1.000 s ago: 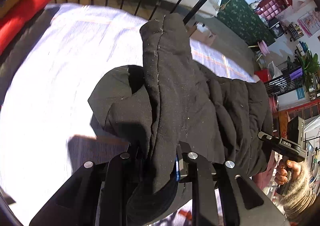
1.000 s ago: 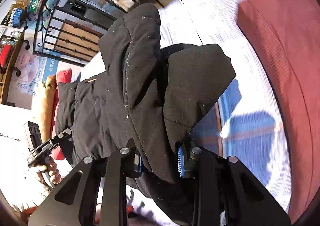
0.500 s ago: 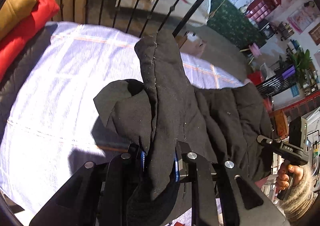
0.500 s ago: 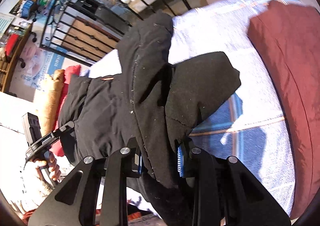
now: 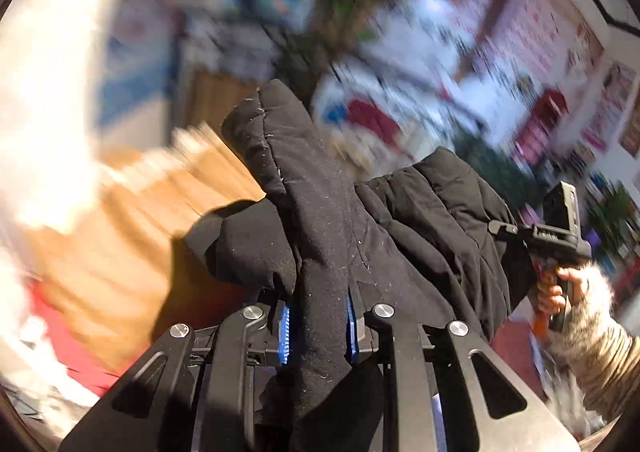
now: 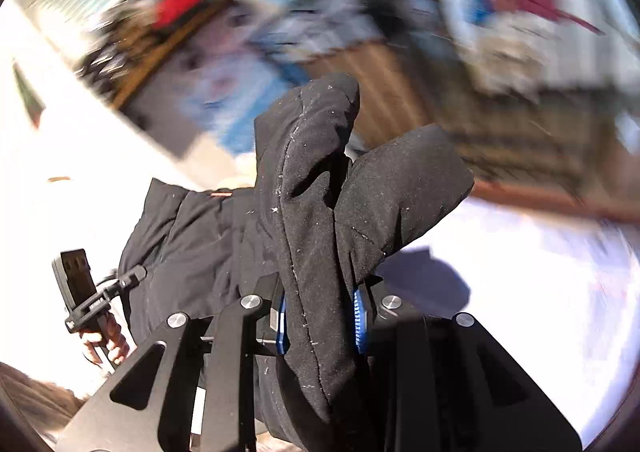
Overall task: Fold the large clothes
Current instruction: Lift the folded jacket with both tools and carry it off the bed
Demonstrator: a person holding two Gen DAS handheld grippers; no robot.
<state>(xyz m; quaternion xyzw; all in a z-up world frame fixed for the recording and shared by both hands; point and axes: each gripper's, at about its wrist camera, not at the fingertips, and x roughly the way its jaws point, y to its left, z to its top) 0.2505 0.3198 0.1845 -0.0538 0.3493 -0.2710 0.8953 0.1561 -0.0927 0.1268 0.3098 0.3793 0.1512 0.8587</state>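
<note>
With both your left gripper (image 5: pixel 316 326) and right gripper (image 6: pixel 320 318) pinching the black quilted padded jacket (image 5: pixel 400 228), keep its edge taut and level between them.

My black quilted jacket (image 5: pixel 400 236) hangs bunched and lint-flecked, its folded edge standing upright, body sagging between both ends.

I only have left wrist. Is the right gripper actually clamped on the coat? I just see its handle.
Observer: Yes, the right gripper is shut on the black padded coat, with fabric bunched between its blue pads.
Operator: What's under it on that side?
Observer: A white bed sheet, with the coat's shadow on it.
Operator: Can right wrist see my side?
Observer: Only the left hand on its handle; those jaws are hidden behind the coat.
</note>
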